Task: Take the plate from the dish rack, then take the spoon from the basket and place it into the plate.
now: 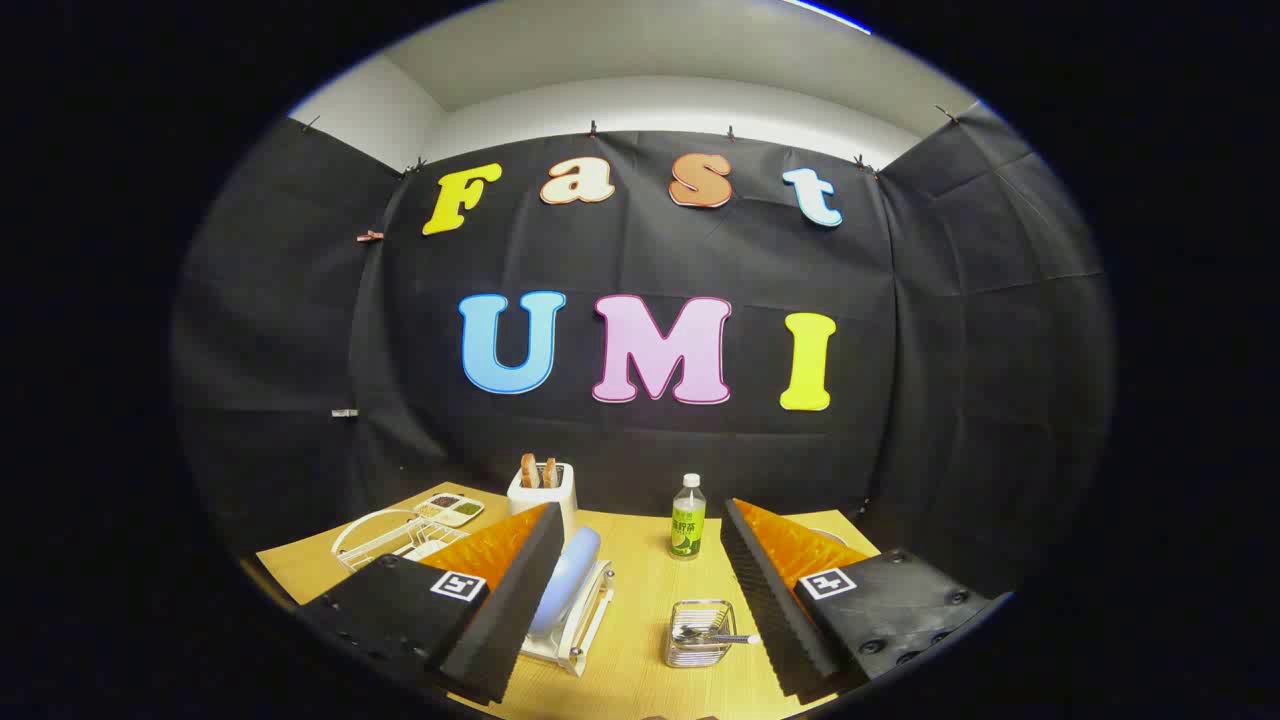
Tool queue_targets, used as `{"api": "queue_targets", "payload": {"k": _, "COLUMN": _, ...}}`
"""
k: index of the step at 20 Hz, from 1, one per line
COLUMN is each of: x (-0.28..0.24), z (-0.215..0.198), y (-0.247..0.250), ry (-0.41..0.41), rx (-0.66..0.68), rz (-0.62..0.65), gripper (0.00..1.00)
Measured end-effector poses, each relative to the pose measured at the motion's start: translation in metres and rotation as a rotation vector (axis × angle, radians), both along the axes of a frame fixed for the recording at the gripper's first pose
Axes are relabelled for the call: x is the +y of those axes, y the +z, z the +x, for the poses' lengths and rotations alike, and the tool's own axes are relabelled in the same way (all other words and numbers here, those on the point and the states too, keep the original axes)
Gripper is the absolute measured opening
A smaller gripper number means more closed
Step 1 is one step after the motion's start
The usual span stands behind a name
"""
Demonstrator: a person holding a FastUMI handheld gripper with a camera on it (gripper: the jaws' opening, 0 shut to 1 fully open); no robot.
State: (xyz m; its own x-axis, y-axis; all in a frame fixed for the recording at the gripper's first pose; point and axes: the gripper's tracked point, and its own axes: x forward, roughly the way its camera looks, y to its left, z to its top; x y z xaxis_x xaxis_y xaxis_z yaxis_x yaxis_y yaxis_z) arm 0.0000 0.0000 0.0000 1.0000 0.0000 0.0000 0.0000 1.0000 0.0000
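Note:
A pale blue plate [568,580] stands on edge in a white dish rack [580,630], just ahead of my left finger and partly hidden behind it. A small wire basket [700,633] sits on the wooden table [640,560] between my fingers, nearer the right one. A metal spoon [722,637] lies in the basket with its handle poking out toward the right finger. My gripper [640,590] is open wide above the table, with nothing between its fingers.
A white toaster [543,490] with two slices of toast stands at the back. A green-labelled bottle [688,517] stands mid-table beyond the basket. A white wire rack [385,535] and a divided tray [450,508] lie at the far left.

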Motion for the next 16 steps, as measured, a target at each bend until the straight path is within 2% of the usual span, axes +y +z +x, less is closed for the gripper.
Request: {"api": "queue_targets", "payload": {"k": 16, "x": -0.001, "z": -0.008, "y": -0.016, "ry": -0.020, "rx": 0.045, "rz": 0.019, "gripper": 0.98}}
